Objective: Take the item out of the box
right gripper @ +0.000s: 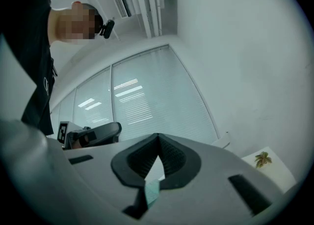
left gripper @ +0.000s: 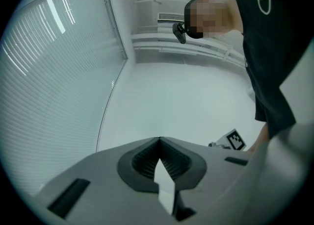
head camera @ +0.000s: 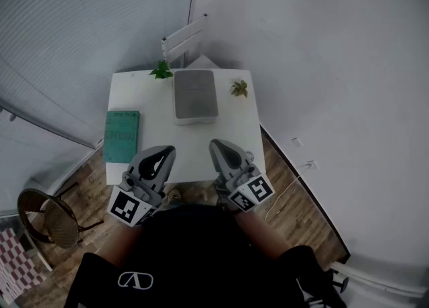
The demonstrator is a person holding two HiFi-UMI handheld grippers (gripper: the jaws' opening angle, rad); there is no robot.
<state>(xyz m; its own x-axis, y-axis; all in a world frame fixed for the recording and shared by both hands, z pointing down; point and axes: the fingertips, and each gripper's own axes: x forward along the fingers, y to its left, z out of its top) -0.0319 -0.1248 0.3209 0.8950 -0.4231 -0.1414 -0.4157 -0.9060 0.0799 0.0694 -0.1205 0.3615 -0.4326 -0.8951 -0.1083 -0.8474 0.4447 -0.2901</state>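
Head view: white square counter (head camera: 151, 98) on wood plank floor (head camera: 288, 189). Grey rectangular closed box (head camera: 195, 96) at far middle, contents hidden. Left claw (head camera: 163, 154) and right claw (head camera: 218, 147) over near edge.
Left gripper view: claw clenched, empty; slatted window blinds (left gripper: 49, 72).
Right gripper view: claw clenched, empty; plain white wall (right gripper: 245, 47).

Before me, a white table (head camera: 158, 113) bears a grey box (head camera: 195, 96), a teal book (head camera: 121, 136) at its left, a green plant (head camera: 161, 70) and a paler plant (head camera: 239, 88).

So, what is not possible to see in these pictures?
- Box contents: head view, its closed top hides them.
- Green pad print: head view, too small.
- Box in both gripper views: out of frame; the right one shows only a plant at a table corner.
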